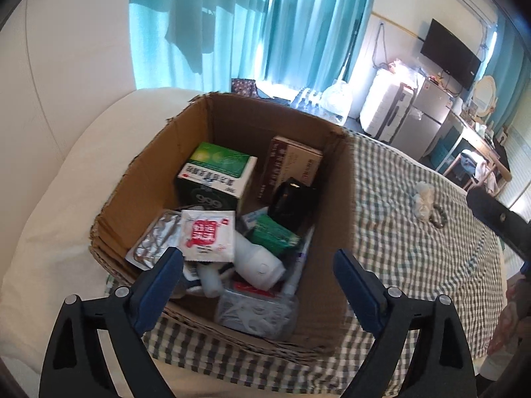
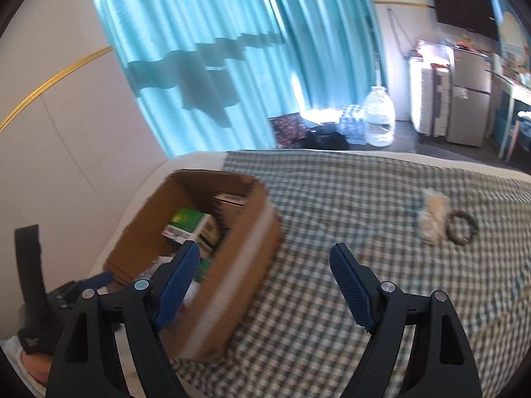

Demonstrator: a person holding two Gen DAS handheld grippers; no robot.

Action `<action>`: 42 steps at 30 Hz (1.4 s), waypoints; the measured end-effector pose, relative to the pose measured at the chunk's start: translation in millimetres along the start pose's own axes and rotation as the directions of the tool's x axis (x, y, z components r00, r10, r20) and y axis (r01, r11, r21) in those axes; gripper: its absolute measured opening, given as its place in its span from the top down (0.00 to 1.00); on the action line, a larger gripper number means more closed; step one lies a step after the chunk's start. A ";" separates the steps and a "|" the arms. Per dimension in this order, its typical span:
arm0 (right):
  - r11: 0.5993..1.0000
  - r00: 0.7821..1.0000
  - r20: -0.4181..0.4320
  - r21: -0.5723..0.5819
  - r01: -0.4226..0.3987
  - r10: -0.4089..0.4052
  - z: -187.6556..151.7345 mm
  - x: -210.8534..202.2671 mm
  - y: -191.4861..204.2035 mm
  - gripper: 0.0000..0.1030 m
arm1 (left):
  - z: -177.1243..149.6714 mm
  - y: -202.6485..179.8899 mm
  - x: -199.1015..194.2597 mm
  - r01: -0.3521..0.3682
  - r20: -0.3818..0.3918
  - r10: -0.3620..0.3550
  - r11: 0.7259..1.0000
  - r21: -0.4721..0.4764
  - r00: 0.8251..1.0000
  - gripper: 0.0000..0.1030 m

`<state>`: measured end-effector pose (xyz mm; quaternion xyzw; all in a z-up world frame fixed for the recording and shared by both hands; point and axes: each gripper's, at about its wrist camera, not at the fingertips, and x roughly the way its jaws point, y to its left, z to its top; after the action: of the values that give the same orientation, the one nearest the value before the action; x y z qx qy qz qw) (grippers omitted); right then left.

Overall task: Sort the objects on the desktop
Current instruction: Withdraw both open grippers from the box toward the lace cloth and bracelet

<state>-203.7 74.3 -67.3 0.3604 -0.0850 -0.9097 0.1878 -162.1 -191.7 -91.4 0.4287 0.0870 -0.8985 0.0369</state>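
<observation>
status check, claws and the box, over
Left claw open, empty, over cardboard box. Right claw open, empty. Fluffy item and bracelet on checked cloth. Nothing blocking.

Our left gripper (image 1: 257, 273) hangs with jaws spread wide over the open brown cardboard box (image 1: 156, 179).

Nothing sits between our blue pads (image 1: 166, 275). The box rests at the left edge of the green-and-white checked bedcover (image 1: 415, 248), holding a green-and-white carton (image 1: 215, 174), a maroon carton (image 1: 292, 165), a white-and-red sachet (image 1: 207, 235) and a white plastic bottle (image 1: 259, 265). Near the bedcover's right edge lie a pale fluffy scrunchie (image 1: 423, 204) and a dark beaded bracelet (image 1: 438, 220).
</observation>
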 end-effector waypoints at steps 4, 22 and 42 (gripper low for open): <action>0.995 0.997 0.026 0.070 0.071 -0.073 -13.3 -34.4 -51.7 0.21 | -5.7 -37.7 -8.3 0.040 0.006 -0.040 0.998 0.038 0.999 0.06; 0.925 0.960 0.003 0.267 0.270 -0.281 -57.6 -69.4 -233.5 0.22 | -27.4 -233.8 75.2 0.113 -0.088 -0.098 0.977 0.181 0.991 0.05; 0.875 0.932 -0.131 0.319 0.364 -0.339 -12.3 88.3 -350.2 0.40 | 19.1 -348.6 261.3 0.091 -0.069 -0.075 0.963 0.255 0.995 0.05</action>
<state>-352.7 358.9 -232.8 0.4287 -0.1664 -0.8870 -0.0423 -390.4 149.3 -239.1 0.4521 -0.0116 -0.8899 -0.0593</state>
